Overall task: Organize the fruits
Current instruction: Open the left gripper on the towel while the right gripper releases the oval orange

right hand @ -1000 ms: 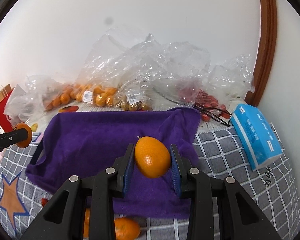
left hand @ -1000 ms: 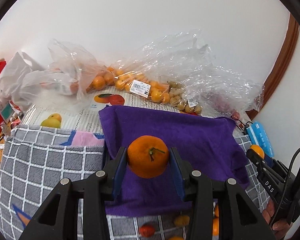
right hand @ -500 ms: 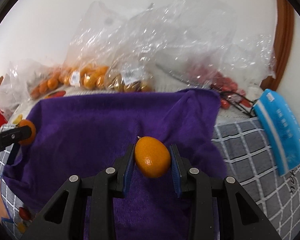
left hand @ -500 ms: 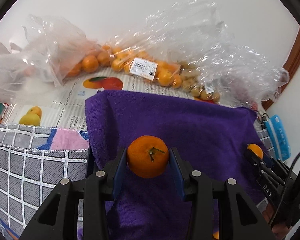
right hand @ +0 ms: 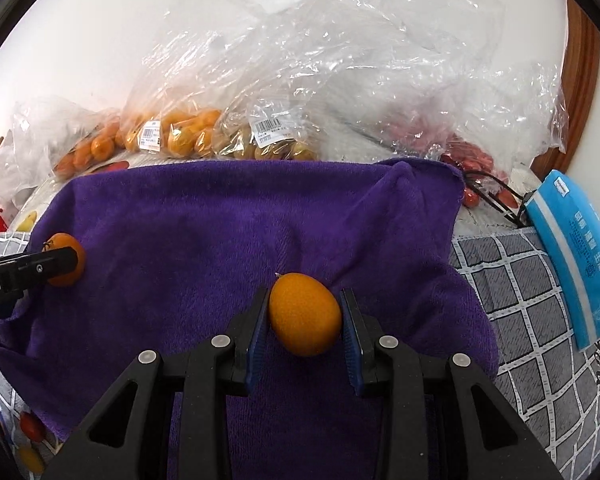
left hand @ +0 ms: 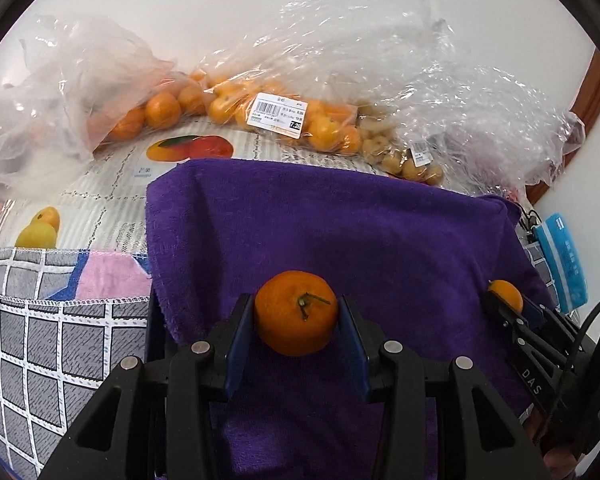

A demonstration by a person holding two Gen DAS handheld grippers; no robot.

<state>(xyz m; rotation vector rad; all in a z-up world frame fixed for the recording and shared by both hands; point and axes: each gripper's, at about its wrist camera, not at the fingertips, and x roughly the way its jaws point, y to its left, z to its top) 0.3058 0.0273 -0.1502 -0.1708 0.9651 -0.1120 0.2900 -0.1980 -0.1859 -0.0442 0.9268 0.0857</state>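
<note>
My left gripper (left hand: pixel 296 334) is shut on a round mandarin (left hand: pixel 296 318) with a short green stem, low over the purple towel (left hand: pixel 340 232). My right gripper (right hand: pixel 305 330) is shut on a smooth oval kumquat (right hand: pixel 305 314), also low over the purple towel (right hand: pixel 220 232). In the left wrist view the right gripper (left hand: pixel 506 304) with its kumquat (left hand: pixel 507 294) shows at the right edge. In the right wrist view the left gripper (right hand: pixel 60 261) with its mandarin (right hand: pixel 68 246) shows at the left edge.
Clear plastic bags of mandarins (left hand: pixel 160 110), kumquats (left hand: pixel 324 128) and brownish fruit (left hand: pixel 396 156) line the wall behind the towel. Red fruit (right hand: pixel 468 160) lies under plastic at the back right. A blue tissue pack (right hand: pixel 576 252) lies on the grey checked cloth (right hand: pixel 532 312). Loose small fruit (right hand: pixel 32 428) lies near the towel's front left corner.
Both grippers have come down and forward over the purple towel, which now fills more of each view. Each still holds its fruit the same way.
</note>
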